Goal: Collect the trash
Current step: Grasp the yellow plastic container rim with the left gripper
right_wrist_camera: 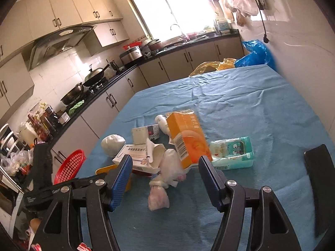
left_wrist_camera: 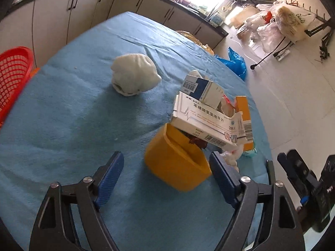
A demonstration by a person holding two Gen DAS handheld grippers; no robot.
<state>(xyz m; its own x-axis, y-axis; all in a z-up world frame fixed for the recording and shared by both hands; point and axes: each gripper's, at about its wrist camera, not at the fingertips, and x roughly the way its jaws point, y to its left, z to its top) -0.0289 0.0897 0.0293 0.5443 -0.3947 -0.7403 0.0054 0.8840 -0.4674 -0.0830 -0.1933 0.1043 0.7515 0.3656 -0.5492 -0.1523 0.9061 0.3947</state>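
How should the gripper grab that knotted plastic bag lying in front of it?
Grip the knotted plastic bag at its pinched waist, probably from above. The knot is the narrowest part, with soft bulges on both sides, so the right gripper, whose jaws stand open, should close there easily. The orange box crowds the bag's far end, so coming from the near side seems safer.

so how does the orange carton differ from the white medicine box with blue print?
The tall orange cardboard carton stands upright on the blue cloth; the flat white medicine box with blue print lies tilted across the yellow plastic tub. The carton looks closed on top; the box's end flap is torn open. Both are cardboard packaging with barcodes.
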